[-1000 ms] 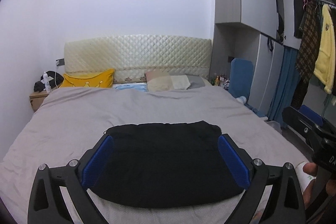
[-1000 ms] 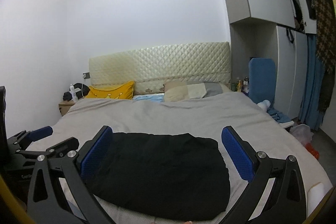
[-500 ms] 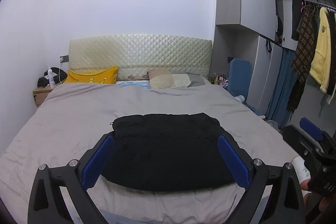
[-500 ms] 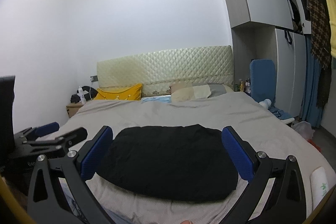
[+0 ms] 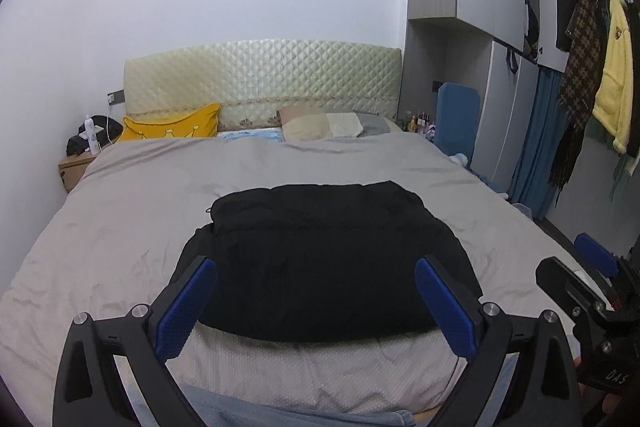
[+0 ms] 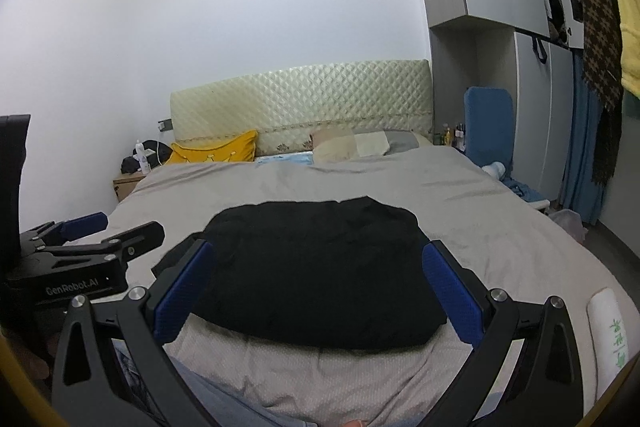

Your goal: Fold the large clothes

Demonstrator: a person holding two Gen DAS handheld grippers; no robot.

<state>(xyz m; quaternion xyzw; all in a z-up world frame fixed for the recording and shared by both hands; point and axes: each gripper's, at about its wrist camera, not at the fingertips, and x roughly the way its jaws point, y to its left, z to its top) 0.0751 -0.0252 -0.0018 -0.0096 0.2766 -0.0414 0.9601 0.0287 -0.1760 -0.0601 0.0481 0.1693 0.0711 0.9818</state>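
Black garment (image 5: pixel 320 255) lies folded in a flat bundle near the foot of the bed (image 5: pixel 120 227), touching neither claw. Looks soft, limp, prob light; I'd pinch the near corners thru all layers. My left gripper (image 5: pixel 316 303) & right gripper (image 6: pixel 318 291) both gape wide, empty.

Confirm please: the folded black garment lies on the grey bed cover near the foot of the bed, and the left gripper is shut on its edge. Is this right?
Not quite. The left gripper is open and holds nothing; the left wrist view shows its blue pads spread wide, clear of the cloth. The rest stands: the folded black garment lies on the grey bed cover near the foot of the bed.
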